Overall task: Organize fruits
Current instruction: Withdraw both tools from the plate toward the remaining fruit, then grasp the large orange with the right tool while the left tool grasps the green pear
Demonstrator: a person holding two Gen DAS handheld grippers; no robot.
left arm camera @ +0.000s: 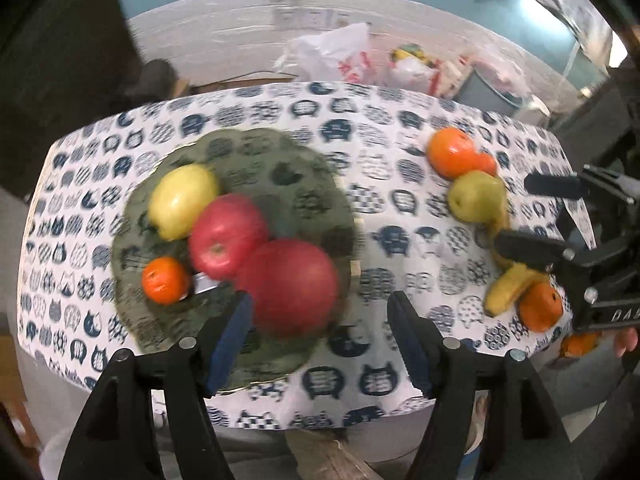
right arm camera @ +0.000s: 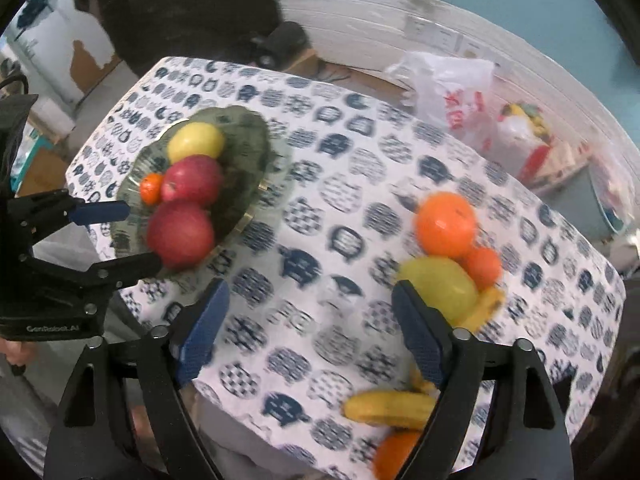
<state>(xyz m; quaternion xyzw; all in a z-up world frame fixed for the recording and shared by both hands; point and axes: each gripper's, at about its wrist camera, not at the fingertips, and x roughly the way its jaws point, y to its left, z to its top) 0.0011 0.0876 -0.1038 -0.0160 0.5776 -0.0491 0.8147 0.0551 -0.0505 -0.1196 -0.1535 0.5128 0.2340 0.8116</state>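
Observation:
A green glass plate [left arm camera: 280, 168] [right arm camera: 248, 148] holds a yellow apple [left arm camera: 182, 200] [right arm camera: 196, 142], two red apples [left arm camera: 290, 286] [right arm camera: 180, 236] and a small orange [left arm camera: 165, 280] [right arm camera: 151, 188]. My left gripper [left arm camera: 320, 320] is open just above the plate's near edge, by the big red apple, holding nothing; it also shows in the right wrist view [right arm camera: 120, 236]. To the right lie a big orange [left arm camera: 452, 152] [right arm camera: 446, 222], a green pear [left arm camera: 476, 196] [right arm camera: 440, 284], a banana [left arm camera: 508, 286] [right arm camera: 390, 408] and another orange [left arm camera: 540, 306] [right arm camera: 394, 456]. My right gripper [right arm camera: 308, 320] [left arm camera: 516, 212] is open above the table, left of the pear.
The table has a white cloth with dark blue cat prints [left arm camera: 400, 160] [right arm camera: 340, 200]. Plastic bags [left arm camera: 340, 56] [right arm camera: 460, 92] and a grey bin [left arm camera: 488, 92] stand on the floor behind it. The table's near edge [left arm camera: 320, 428] is just under the left gripper.

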